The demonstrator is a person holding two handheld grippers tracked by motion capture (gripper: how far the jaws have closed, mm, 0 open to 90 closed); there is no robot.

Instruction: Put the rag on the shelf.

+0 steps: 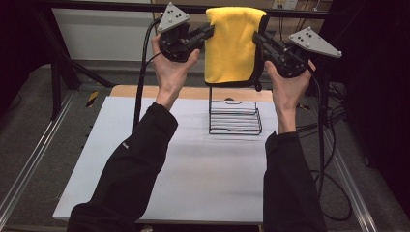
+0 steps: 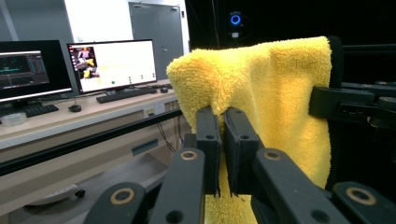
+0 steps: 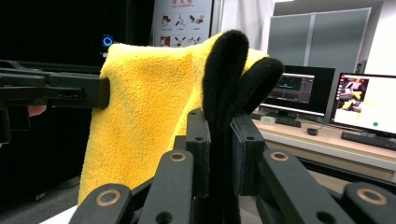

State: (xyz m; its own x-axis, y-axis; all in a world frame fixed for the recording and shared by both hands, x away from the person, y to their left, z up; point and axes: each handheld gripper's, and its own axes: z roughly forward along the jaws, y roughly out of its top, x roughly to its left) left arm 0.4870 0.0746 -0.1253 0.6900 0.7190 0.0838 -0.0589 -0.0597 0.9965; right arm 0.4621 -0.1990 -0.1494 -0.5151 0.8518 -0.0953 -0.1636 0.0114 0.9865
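1. Holding a yellow towel (image 1: 232, 46) up between two grippers, well above a white table (image 1: 193, 164), with both forearms in black sleeves (image 1: 130, 179) reaching in from the near edge.
2. Gripping the towel's left edge: left gripper (image 1: 209, 32), jaws nearly together and pinching the yellow pile, seen from above with a grey three-cornered plate on top and a black cable (image 1: 142, 72) trailing down.
3. Seen along its own jaws, left gripper (image 2: 222, 135) clamped narrow on a fold of yellow cloth (image 2: 261, 102) that bunches above the pads and hangs on below them.
4. Gripping the towel's right edge: right gripper (image 1: 257, 39), jaws drawn close on the black trim (image 1: 261, 58) that borders the cloth.
5. Seen along its own jaws, right gripper (image 3: 219, 149) closed on the folded black edging (image 3: 229, 93), yellow cloth spreading away to the left toward the other gripper's arm.
6. Hanging in a flat sheet, doubled at its top edge, bottom hem clear of the table.
7. Standing on the table right under the towel: a black wire rack (image 1: 235, 118), with a thin upright post rising behind the hem.
8. Glowing in the background on a desk: computer screens (image 2: 112, 63) and a keyboard (image 2: 126, 93).
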